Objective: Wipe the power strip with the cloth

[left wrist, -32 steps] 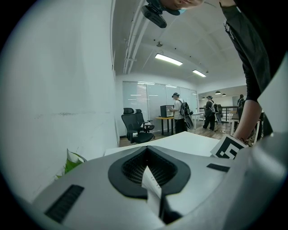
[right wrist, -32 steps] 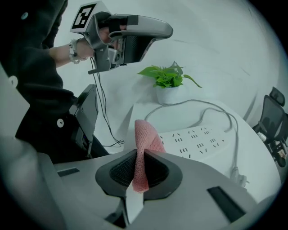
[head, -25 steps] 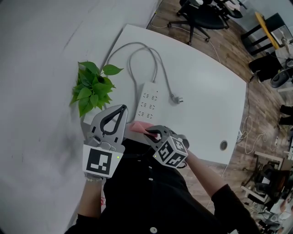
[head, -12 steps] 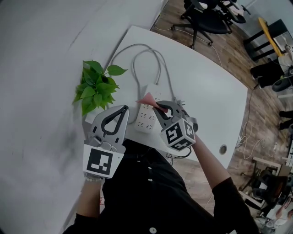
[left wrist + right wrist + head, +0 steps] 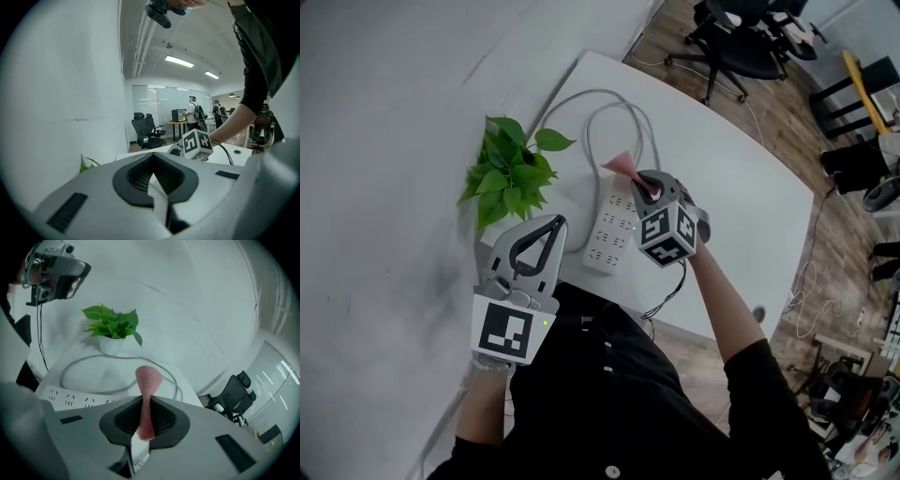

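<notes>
A white power strip (image 5: pixel 611 230) lies on the white table (image 5: pixel 741 187), and its grey cable (image 5: pixel 614 101) loops away toward the far edge. My right gripper (image 5: pixel 644 180) hovers over the strip's far end, shut on a pink cloth (image 5: pixel 624 167) that sticks out past the jaws. In the right gripper view the cloth (image 5: pixel 148 379) stands up between the closed jaws, with the power strip (image 5: pixel 77 399) below to the left. My left gripper (image 5: pixel 549 225) is held near the strip's near left corner, shut and empty (image 5: pixel 153 163).
A small green potted plant (image 5: pixel 512 172) stands just left of the strip, against the wall (image 5: pixel 384 141). A cable hole (image 5: pixel 757 313) sits near the table's right front edge. Office chairs (image 5: pixel 741 42) stand on the wooden floor beyond the table.
My right gripper has carried the pink cloth away from the body and forward, from the table's near edge to above the strip's far end. The left gripper has stayed put.
</notes>
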The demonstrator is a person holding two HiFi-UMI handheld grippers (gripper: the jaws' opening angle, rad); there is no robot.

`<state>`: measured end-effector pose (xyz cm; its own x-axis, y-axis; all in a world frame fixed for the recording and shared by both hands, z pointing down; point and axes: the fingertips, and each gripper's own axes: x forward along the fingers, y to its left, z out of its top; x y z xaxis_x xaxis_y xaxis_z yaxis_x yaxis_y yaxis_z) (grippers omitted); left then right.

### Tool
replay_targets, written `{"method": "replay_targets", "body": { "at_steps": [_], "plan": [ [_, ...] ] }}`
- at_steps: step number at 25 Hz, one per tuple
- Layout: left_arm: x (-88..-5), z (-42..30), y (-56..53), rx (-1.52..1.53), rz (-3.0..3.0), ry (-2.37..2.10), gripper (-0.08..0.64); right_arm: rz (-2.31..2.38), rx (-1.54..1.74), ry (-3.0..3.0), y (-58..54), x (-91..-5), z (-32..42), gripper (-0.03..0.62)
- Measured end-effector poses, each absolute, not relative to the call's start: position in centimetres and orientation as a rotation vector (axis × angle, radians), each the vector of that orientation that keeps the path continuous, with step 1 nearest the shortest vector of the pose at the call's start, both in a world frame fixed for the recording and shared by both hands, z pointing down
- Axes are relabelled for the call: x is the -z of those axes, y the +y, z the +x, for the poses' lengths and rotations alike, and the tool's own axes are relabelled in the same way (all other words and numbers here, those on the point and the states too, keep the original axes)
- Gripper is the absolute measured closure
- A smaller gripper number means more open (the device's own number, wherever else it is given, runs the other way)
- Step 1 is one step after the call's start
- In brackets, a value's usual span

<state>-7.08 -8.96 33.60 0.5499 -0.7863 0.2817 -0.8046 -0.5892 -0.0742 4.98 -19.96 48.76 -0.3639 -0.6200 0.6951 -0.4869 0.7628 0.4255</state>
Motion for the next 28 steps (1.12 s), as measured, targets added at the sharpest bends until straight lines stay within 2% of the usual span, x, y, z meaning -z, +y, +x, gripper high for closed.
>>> {"method": "replay_targets", "body": {
  "at_steps": [7, 28],
  "plan": [
    [-33.4, -7.7, -8.8, -0.441, 2.694, -1.42, 0.548, 0.722, 0.085, -2.031, -18.8, -51.4, 3.8, 0.535],
    [-33.3, -6.1, -8.6, -0.429, 2.712, -1.399, 0.548, 0.193, 0.001, -2.151, -4.2, -53.5, -2.1, 0.535]
  ]
}}
